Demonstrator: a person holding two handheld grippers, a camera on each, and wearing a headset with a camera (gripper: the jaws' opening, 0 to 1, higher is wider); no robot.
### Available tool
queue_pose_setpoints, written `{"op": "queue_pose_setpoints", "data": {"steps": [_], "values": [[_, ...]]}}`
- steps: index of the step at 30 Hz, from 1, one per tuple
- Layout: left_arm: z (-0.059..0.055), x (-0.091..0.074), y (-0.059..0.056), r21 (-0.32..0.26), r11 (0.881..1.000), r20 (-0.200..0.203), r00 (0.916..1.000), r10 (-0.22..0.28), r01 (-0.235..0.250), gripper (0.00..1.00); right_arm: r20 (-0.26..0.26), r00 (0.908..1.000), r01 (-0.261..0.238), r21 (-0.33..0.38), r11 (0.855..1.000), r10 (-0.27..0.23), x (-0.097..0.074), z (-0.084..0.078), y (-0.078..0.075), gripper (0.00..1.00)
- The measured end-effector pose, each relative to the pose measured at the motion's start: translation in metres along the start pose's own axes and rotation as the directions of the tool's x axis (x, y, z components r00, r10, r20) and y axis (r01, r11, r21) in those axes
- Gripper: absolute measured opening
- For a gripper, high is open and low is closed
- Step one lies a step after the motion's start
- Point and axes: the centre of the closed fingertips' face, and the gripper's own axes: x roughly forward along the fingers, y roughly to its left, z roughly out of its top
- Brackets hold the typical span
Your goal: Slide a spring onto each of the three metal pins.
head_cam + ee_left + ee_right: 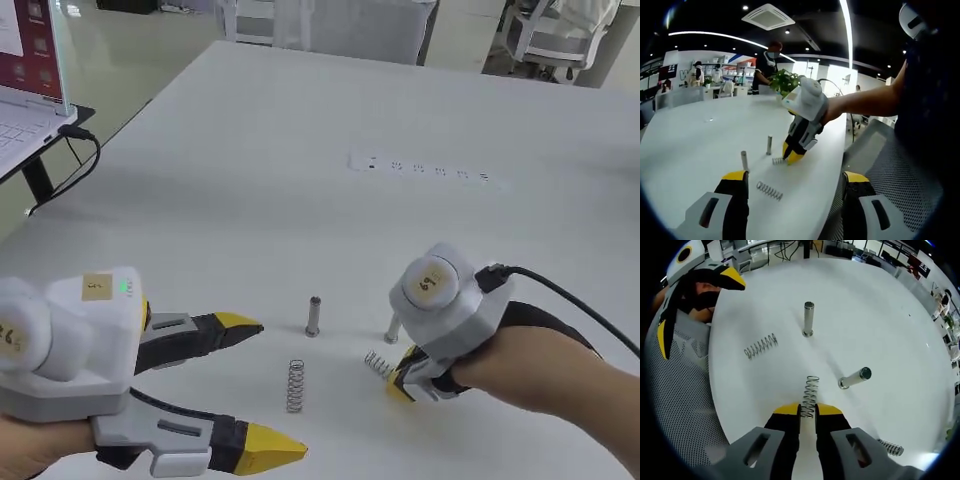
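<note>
Spring (811,387) pinched at one end by the right gripper (807,411); left gripper (795,177) spread wide. Best line it up over the nearest pin (855,376) before lowering.

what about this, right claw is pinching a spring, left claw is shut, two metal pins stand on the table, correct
Not quite: the left claw is open, not shut. The left gripper view shows its jaws spread wide with nothing between them. The rest holds: the right claw is pinching a spring, and a metal pin and a second pin stand on the table.
</note>
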Motion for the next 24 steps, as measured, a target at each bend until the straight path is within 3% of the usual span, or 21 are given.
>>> {"op": "queue_pose_setpoints", "data": {"steps": [4, 9, 14, 24], "values": [[0.001, 0.001, -0.002, 0.006, 1.0, -0.001, 1.0, -0.008, 0.008, 0.71, 0.003, 1.0, -0.008, -0.004, 1.0, 0.008, -0.008, 0.0, 0.003, 0.08], [0.002, 0.005, -0.005, 0.014, 1.0, -0.006, 0.9997, -0.023, 0.023, 0.69, 0.031, 0.9981, -0.052, -0.007, 0.999, 0.053, -0.025, 0.007, 0.015, 0.08], [0.006, 0.008, -0.007, 0.034, 0.999, -0.008, 0.9991, -0.043, 0.043, 0.65, 0.075, 0.9894, -0.119, -0.062, 0.991, 0.124, -0.049, 0.019, 0.036, 0.08], [0.012, 0.012, -0.01, 0.06, 0.996, -0.014, 0.9977, -0.066, 0.067, 0.58, 0.097, 0.9826, -0.139, -0.185, 0.973, 0.158, -0.08, 0.036, 0.057, 0.08]]}}
